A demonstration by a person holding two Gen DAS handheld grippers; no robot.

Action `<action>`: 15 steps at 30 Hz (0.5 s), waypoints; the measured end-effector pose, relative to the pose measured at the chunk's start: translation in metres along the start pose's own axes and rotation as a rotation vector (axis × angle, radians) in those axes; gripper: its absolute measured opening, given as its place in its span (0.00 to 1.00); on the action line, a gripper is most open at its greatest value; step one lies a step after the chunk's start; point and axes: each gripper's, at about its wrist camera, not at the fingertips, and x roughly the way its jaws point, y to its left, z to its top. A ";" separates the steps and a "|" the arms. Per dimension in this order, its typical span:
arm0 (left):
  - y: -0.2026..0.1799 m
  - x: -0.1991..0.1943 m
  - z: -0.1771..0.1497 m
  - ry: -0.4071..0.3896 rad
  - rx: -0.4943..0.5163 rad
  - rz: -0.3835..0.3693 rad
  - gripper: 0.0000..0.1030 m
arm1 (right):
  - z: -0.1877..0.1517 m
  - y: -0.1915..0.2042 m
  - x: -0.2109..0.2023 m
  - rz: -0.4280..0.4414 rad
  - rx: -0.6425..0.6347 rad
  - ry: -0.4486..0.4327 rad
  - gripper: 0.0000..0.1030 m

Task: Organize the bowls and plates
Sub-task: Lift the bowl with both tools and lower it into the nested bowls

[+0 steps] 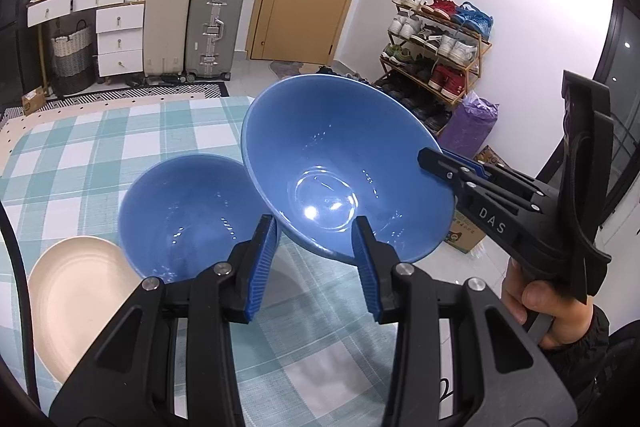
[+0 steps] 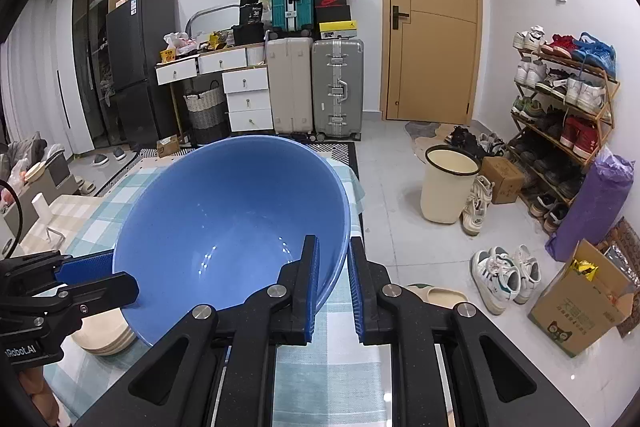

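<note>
The right gripper (image 2: pixel 334 283) has its fingers closed to a narrow gap on the rim of a blue bowl (image 2: pixel 232 227), one finger inside the bowl and one outside. The left gripper (image 1: pixel 314 267) has its fingers apart, about half open, and they hold nothing; the lower edge of the lifted bowl (image 1: pixel 340 163) sits just in front of them, and I cannot tell if they touch it.

This bowl is smooth and glossy, deep, with a small round bottom that shines under the light. It is held above the table and tilted, so its opening faces toward the cameras and a little upward, with its bottom pointing away and down.

A second blue bowl (image 1: pixel 188 211) of the same kind stands upright on the checked tablecloth (image 1: pixel 80 147), just to the left of the lifted one. Cream plates (image 1: pixel 76 299) lie beside it, near the table edge.
</note>
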 end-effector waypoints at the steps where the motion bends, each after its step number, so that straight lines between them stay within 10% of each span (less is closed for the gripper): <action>1: 0.001 -0.001 0.001 -0.002 -0.002 0.003 0.35 | 0.001 0.003 0.001 0.003 -0.005 0.000 0.14; 15: 0.024 -0.035 -0.004 -0.016 -0.041 0.048 0.35 | 0.012 0.036 0.022 0.049 -0.044 0.012 0.14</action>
